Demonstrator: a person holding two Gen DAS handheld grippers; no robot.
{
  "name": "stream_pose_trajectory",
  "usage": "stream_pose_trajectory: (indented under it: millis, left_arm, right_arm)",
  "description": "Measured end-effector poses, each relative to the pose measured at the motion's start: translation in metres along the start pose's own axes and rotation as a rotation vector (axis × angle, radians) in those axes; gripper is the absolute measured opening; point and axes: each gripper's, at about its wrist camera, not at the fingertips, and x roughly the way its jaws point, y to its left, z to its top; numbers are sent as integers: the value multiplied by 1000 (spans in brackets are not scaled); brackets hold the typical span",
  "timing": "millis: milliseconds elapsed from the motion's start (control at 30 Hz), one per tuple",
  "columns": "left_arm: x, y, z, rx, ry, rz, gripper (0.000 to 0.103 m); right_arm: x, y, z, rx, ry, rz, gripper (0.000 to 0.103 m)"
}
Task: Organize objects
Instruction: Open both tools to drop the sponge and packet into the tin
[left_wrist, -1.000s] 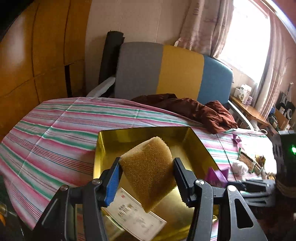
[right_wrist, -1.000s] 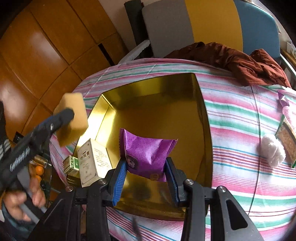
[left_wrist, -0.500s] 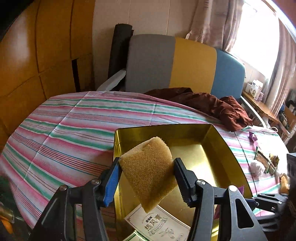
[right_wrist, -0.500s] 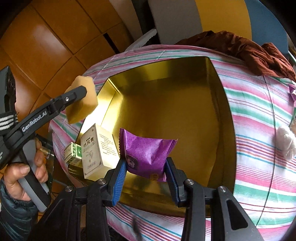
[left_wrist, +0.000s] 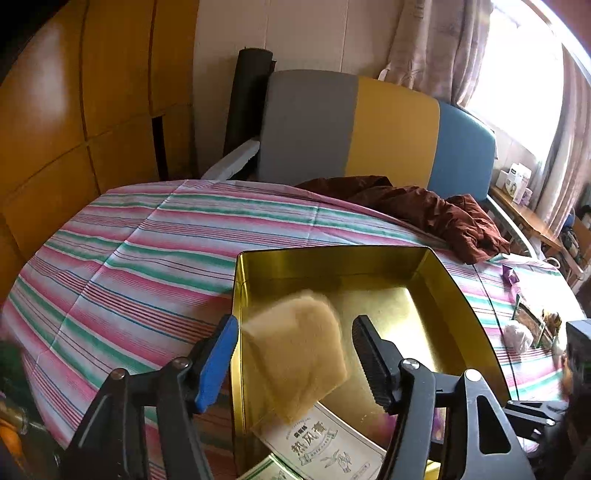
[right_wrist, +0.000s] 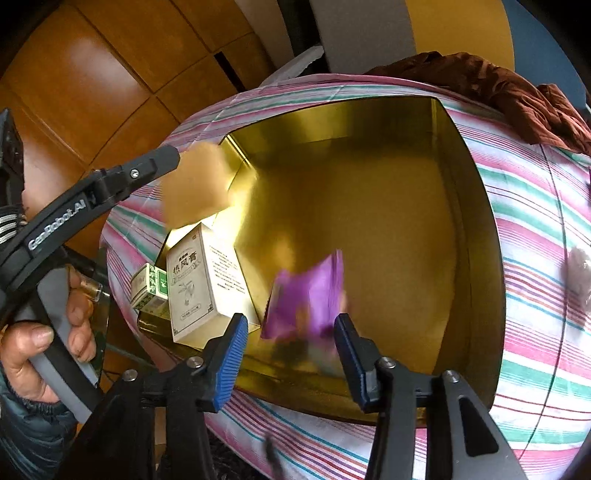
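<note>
Sponge, tan foam block (left_wrist: 295, 354), dropping blurred between my left gripper (left_wrist: 291, 354)'s just-opened jaws over gold metal tin (left_wrist: 332, 254). Right gripper (right_wrist: 291, 347) jaws just opened too, purple foil sachet (right_wrist: 306, 295) falling free. Risk: sponge clips left rim, bounces onto striped cloth (left_wrist: 129, 266).

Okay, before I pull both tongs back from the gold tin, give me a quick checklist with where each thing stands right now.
1. Left tongs let go of the sponge: ok, the jaws have just been opening, and the blurred sponge sits between them with gaps on both sides.
2. Right tongs let go of the purple packet: ok, the jaws have just been opening, and the blurred packet is clear of both pads.
3. Packet over the gold tin: ok.
4. Sponge landing inside the tin: cannot tell, it is near the tin's left wall.
5. White box already in the tin: ok, by the near left corner.
6. Loose items remaining on the striped cloth: not ok, several lie to the right.
</note>
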Motion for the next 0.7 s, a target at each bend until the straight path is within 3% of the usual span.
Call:
stream_pose_trajectory:
  millis: [300,700]
  left_arm:
    - [-31,-14,-11,27,-63,20,75]
    - [-58,-37,-20,81,-104,39,79]
  right_arm:
    - [-12,1,-2,-3,-33,-26,50]
    - [-48,-9,-4,8,-162,-151,52]
